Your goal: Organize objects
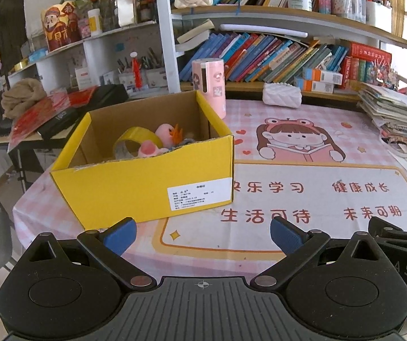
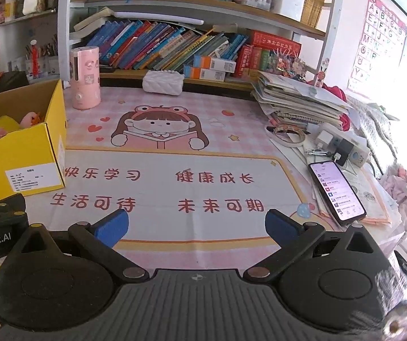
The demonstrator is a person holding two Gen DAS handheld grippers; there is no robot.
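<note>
While both tools, left point(image 1: 203, 234) and right point(image 2: 196, 223), are held spread and empty, the pink cylinder point(image 2: 85, 78), ahead-left of the right tool, is judged light, smooth and best gripped mid-body.

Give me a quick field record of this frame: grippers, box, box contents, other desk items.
left gripper: open, empty, low over the mat
right gripper: open, empty
yellow box: open top, left side of the desk
box contents: yellow tape roll, pink plush toys
pink canister: upright, behind the box
white quilted case: near the shelf
phone: screen lit, right edge
paper stack: back right
</note>
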